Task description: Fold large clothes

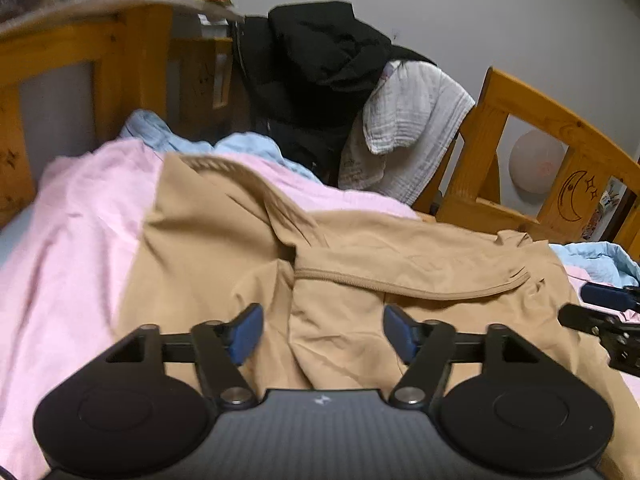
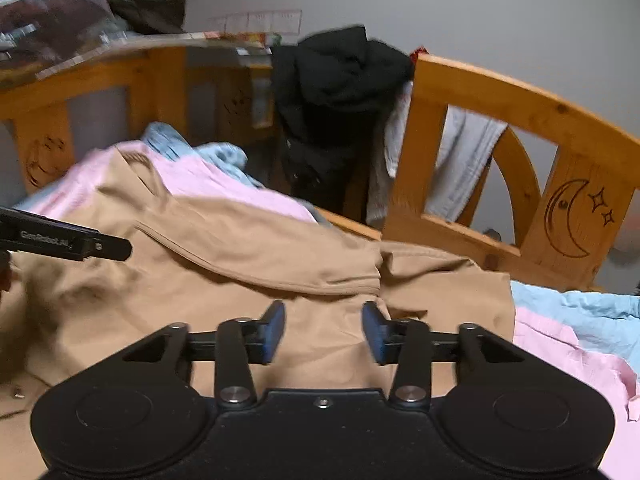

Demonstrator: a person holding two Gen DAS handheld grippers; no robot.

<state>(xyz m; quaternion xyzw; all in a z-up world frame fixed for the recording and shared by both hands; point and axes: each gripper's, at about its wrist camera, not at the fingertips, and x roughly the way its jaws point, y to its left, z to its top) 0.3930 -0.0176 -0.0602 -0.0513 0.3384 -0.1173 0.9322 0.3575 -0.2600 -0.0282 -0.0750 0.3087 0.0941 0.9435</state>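
Left gripper sits low in the middle of its frame, blue pads spread wide apart, nothing between them, only cloth beneath, and there's the tan garment, a big piece, sprawled across the centre of the frame over a pink sheet that runs down the left side; whether the pads touch the fabric can't be told. A stitched hem edge curves across the garment just above the pads, with a fold rising toward the upper left. Over in the right wrist view, the right gripper is also parted, a bit less widely, empty, with the tan garment filling the middle and lower left of the frame. Light blue bedding shows at the right edge, pink sheet below it. The wooden bed rail with a carved moon and stars arcs across the upper right, and a black garment hangs over it near top centre, a white cloth draped beside it
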